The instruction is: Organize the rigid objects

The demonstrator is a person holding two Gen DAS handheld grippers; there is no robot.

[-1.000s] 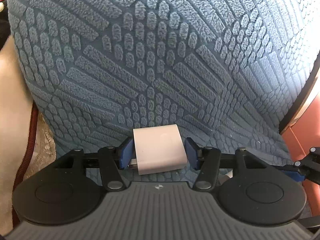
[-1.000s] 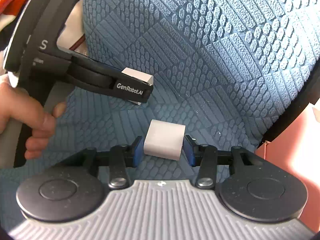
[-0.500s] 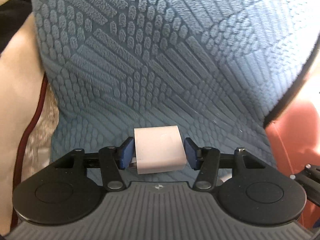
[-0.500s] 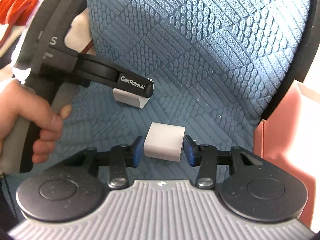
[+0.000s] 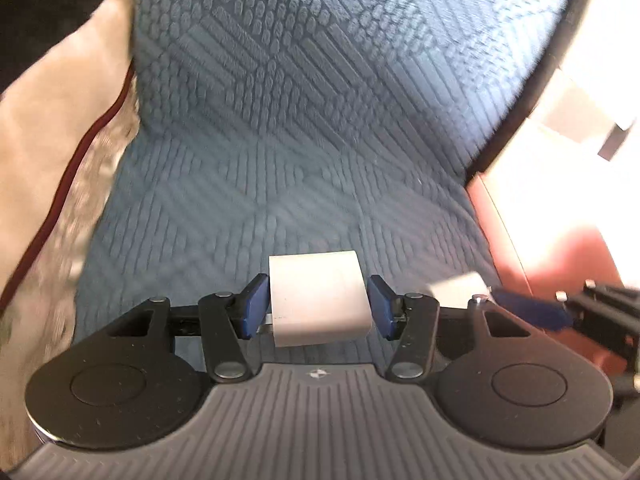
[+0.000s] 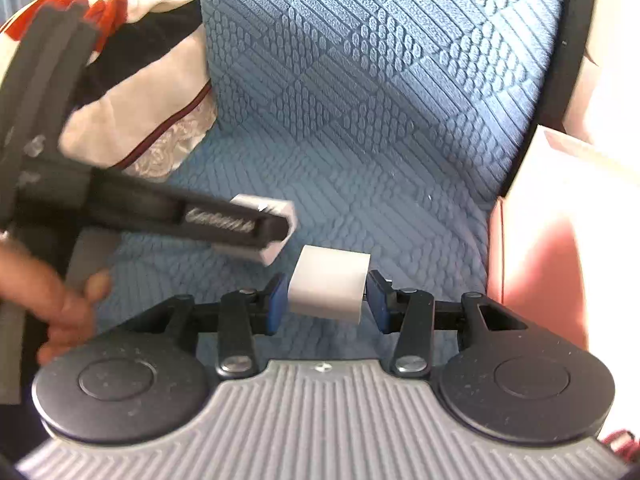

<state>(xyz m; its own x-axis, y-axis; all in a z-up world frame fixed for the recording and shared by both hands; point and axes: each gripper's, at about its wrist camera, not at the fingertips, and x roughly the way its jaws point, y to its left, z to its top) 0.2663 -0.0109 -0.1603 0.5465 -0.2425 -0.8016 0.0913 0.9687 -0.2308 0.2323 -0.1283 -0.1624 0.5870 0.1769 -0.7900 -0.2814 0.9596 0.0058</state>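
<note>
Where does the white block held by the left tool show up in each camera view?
Left wrist: the left block is at bottom centre, clamped in the left tool.
Right wrist: the same block is left of centre, partly hidden behind that tool's dark finger, above the right tool's own block.
Shared landmark: the blue seat.

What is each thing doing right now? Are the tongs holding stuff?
Left tongs: shut on a white block, held above the cushion.
Right tongs: shut on a second white block, also in the air.
Blue cushion: lying flat, nothing resting on it.
Hand: wrapped round the left handle.
</note>
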